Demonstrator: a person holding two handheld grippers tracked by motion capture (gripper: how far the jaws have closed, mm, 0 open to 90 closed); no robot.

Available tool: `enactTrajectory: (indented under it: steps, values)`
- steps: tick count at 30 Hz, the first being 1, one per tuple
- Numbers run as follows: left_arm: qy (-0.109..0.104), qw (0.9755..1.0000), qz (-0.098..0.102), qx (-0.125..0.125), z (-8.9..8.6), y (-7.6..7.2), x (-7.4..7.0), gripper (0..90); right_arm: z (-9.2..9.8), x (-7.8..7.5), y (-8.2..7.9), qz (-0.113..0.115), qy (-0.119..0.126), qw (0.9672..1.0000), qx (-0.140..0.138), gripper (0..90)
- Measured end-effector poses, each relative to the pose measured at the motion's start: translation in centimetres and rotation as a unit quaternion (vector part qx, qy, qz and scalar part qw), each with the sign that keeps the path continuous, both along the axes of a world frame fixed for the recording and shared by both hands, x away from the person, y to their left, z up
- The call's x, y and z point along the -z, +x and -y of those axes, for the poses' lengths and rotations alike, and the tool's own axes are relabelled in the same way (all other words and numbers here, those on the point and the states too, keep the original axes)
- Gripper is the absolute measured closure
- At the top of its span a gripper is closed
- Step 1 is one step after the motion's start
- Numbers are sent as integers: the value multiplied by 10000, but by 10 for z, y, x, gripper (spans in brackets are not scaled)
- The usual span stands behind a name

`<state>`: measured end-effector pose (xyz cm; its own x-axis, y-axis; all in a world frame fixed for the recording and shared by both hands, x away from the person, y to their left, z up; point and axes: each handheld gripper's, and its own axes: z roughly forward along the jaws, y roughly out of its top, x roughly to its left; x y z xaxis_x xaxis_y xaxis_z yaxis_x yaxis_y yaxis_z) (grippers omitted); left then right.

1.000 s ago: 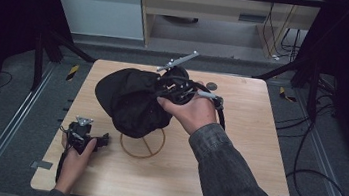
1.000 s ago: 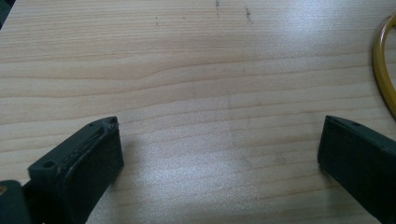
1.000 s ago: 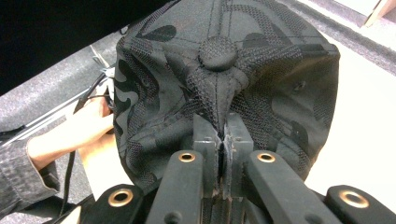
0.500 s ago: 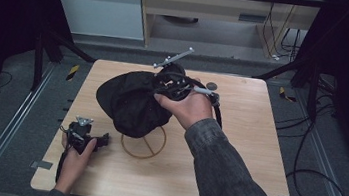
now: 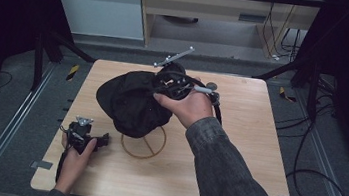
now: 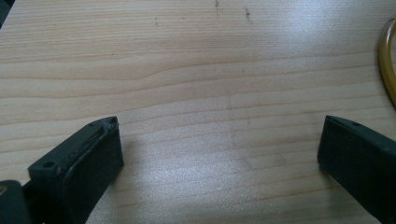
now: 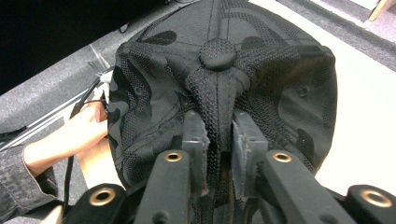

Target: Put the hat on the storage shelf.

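Pinching a fold of the soft, light black cap (image 7: 219, 84), the right gripper (image 7: 218, 135) has just loosened slightly. Cap sits mid-table on a wire stand (image 5: 143, 143). Left gripper (image 6: 219, 154) gapes empty.

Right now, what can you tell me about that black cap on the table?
The black cap is mesh-like fabric in stitched panels with darker patches, meeting at a round top button. It sits draped over a wire stand mid-table. The right gripper pinches a fold of its crown, though its jaws have just been easing open.
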<state>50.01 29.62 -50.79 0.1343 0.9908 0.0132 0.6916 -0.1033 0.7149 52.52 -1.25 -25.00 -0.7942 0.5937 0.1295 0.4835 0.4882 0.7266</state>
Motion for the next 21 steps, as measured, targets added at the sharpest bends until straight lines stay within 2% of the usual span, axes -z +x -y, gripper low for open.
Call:
enactTrajectory:
  steps: [7, 21]
  values:
    - [-1, 10000, 0, 0, 0, 0, 0, 0, 1, -2, -3, -5, 7, 10000, -4, 687]
    - [2, 10000, 7, -5, 0, 0, 0, 0, 6, -6, -6, 42, 44, 10000, 2, 659]
